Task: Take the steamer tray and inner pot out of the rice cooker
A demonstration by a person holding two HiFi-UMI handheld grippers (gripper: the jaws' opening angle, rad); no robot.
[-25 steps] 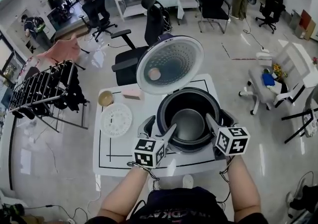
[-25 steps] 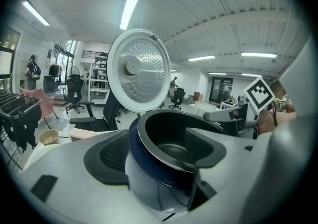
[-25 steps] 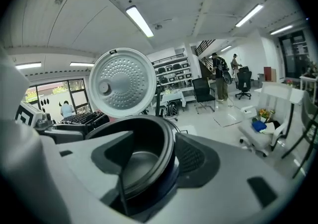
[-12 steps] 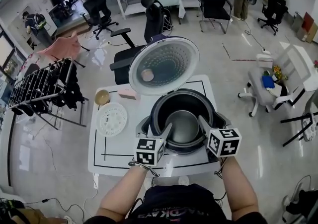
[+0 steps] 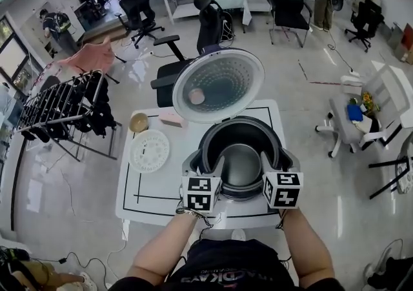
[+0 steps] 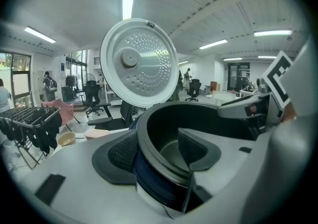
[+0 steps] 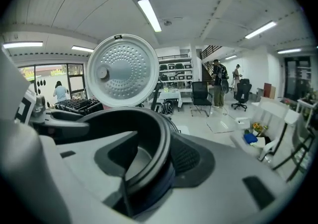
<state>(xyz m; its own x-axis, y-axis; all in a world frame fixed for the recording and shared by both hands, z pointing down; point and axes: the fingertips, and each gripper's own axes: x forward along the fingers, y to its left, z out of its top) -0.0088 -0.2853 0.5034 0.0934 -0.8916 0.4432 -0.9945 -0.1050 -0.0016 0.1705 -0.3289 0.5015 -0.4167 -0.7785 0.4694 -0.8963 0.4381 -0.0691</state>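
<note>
The rice cooker (image 5: 191, 164) stands on the white table with its lid (image 5: 218, 84) raised. Its dark inner pot (image 5: 240, 162) sits inside it. My left gripper (image 5: 208, 166) straddles the pot's near-left rim, one finger outside and one inside. My right gripper (image 5: 276, 162) straddles the near-right rim the same way. In the left gripper view the rim (image 6: 149, 133) runs between the pads, with a gap at the inner pad. The right gripper view shows the rim (image 7: 159, 143) likewise. Both sets of jaws have just been closing. A white perforated steamer tray (image 5: 150, 151) lies on the table to the left.
A small tan bowl (image 5: 138, 122) and a pink box (image 5: 172, 119) sit at the table's (image 5: 148, 196) back left. Office chairs (image 5: 213, 25) stand behind the table, a drying rack (image 5: 61, 109) to the left, a white seat (image 5: 361, 112) to the right.
Both grippers have settled lower over the pot's near rim, their marker cubes have drawn closer together, and their jaws have narrowed around the rim. The pot has not moved.
</note>
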